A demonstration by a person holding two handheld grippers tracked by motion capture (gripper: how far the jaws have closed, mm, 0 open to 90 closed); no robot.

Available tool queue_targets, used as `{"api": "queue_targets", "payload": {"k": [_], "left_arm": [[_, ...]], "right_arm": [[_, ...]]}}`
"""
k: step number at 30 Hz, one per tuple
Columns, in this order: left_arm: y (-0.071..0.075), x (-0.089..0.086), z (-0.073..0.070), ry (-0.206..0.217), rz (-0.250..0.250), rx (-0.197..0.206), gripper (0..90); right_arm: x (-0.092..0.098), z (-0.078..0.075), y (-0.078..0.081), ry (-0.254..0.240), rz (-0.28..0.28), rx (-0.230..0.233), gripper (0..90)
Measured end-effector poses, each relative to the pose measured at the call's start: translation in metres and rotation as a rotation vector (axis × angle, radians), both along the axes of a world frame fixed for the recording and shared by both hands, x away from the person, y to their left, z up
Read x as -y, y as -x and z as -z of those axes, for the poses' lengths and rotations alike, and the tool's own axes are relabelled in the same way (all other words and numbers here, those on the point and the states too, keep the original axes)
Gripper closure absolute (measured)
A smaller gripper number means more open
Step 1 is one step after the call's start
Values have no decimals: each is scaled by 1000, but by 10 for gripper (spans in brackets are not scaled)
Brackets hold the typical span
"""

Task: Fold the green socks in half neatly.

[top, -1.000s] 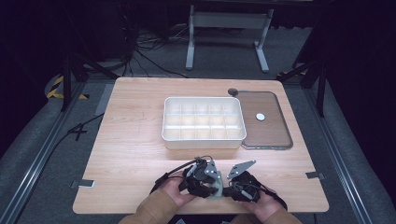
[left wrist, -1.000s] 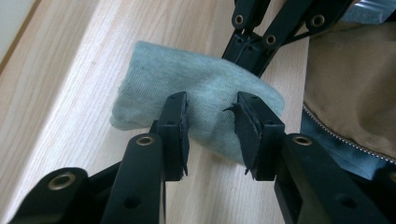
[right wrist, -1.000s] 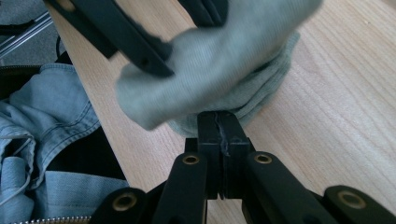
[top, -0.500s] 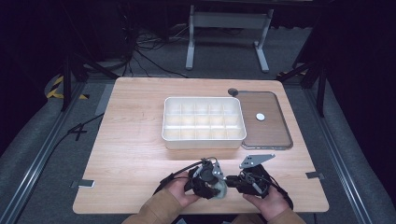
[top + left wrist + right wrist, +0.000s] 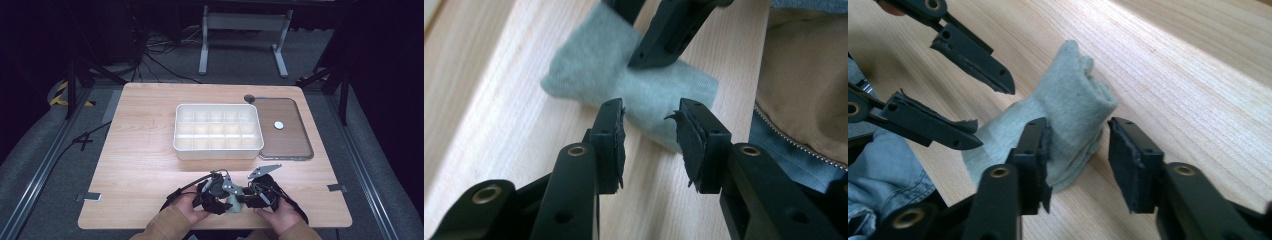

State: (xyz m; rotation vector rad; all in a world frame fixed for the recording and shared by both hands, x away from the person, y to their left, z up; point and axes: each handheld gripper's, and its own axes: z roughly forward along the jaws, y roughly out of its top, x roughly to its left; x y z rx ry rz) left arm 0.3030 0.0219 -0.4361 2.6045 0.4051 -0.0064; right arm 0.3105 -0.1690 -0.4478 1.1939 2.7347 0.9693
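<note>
Sock [image 5: 1068, 120] lies folded, pale grey-green, on the tabletop [image 5: 140, 165] at the near edge, between both hands. High view gives just a pale scrap of it, plus a white divided tray [image 5: 218, 131] and a brown lid [image 5: 287, 131] farther off. Left gripper [image 5: 651, 132] stands wide, its pads apart over the sock's edge, gripping nothing. Right gripper [image 5: 1078, 150] has just been opening; the sock's folded end sits between its jaws, the right pad clear of the cloth. Its own view shows the fold's bulk, the left gripper view a flat strip.
</note>
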Motion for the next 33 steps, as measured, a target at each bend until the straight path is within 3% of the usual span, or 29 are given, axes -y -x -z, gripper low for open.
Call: {"api": "queue_targets", "payload": {"k": [3,5,7,8,11,13,16,21,25,29,33], "left_arm": [[5,4,5,-38,-12,17,633],[4,4,5,-39,-11,14,634],[4,3,6,-33,-24,9,634],[4,2,6,-36,-25,6,635],[5,2,7,-32,-32,12,635],[5,1,6,-41,-36,11,635],[5,-2,7,-28,-46,7,635],[5,-4,6,-30,-49,6,634],[3,-12,0,-17,-68,19,637],[-5,-30,-9,8,-106,26,635],[-15,-50,-18,46,-169,22,635]], "right_arm": [[0,4,-4,-29,3,-40,528],[0,5,-5,-32,3,-41,525],[1,6,-7,-45,4,-57,511],[1,9,-10,-66,7,-88,511],[2,11,-12,-88,4,-104,523],[3,16,-14,-142,-6,-120,585],[4,19,-15,-181,-13,-148,641],[1,18,-17,-190,-23,-168,741],[-3,13,-17,-162,-34,-153,781],[-9,-1,-14,-102,-56,-88,793],[-9,-12,-14,-93,-63,-41,794]]}}
